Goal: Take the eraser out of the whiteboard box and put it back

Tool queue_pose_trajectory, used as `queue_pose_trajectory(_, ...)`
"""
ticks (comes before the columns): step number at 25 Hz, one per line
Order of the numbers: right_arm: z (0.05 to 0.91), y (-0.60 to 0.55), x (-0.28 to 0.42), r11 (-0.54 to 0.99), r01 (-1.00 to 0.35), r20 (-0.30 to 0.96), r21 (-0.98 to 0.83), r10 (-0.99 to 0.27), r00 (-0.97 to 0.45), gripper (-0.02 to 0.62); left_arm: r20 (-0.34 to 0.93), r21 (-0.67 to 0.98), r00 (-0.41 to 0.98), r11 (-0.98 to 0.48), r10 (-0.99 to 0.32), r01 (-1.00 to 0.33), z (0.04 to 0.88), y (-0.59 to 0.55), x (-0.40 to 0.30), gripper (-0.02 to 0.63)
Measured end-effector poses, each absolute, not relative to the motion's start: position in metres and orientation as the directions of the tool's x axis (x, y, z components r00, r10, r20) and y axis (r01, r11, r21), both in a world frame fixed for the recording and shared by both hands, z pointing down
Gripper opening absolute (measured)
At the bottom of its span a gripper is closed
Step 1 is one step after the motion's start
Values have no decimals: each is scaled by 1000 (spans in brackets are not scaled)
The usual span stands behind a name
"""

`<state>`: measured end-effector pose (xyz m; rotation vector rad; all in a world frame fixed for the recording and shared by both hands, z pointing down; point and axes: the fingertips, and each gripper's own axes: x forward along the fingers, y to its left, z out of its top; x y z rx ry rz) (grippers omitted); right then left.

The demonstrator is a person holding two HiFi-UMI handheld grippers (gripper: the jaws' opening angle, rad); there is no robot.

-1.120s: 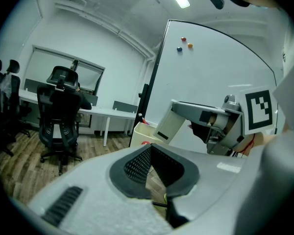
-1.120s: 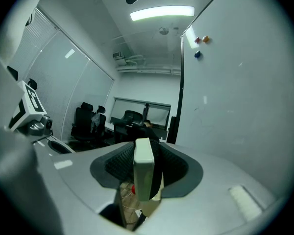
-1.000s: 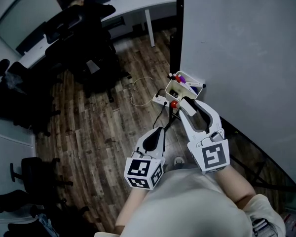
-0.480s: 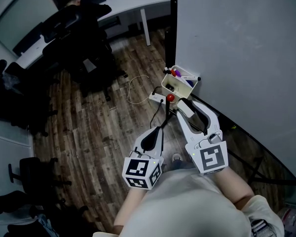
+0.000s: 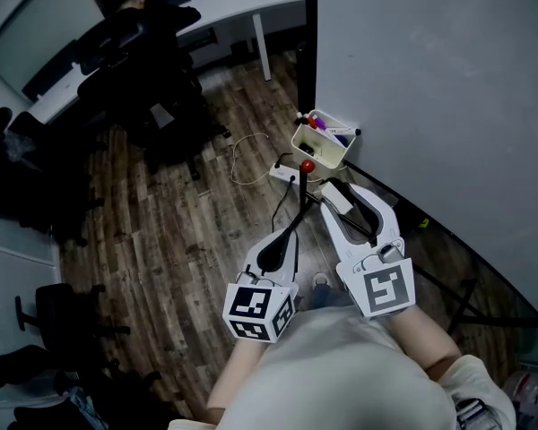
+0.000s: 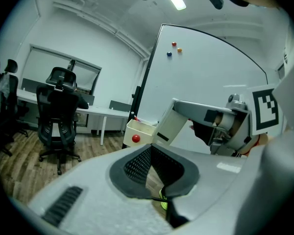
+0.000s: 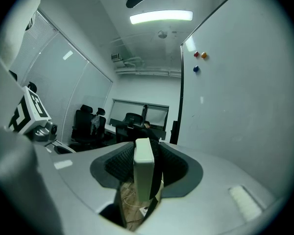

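Right gripper view: we're clamping the right gripper (image 7: 144, 156) on the eraser (image 7: 143, 175). It's standing edge-on between the pads, narrow face leading, probably so it slots straight into the box. Head view: the whiteboard box (image 5: 318, 143) is sitting just above frame centre at the whiteboard (image 5: 448, 97) edge. The eraser is out of it, near the box rim but apart. We're parking the left gripper (image 5: 291, 237) lower left of the eraser, jaws together and empty, apparently clear of the return path.
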<state>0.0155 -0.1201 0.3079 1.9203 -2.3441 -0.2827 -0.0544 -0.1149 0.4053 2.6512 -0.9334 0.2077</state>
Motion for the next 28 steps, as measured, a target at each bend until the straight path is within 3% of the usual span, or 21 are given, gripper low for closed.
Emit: queue_pose_trajectory(28,306,-107,18,189,-962,-39,197,-979,-200,166,221,248,778,-738,-588,-628,401,-106,-52,2)
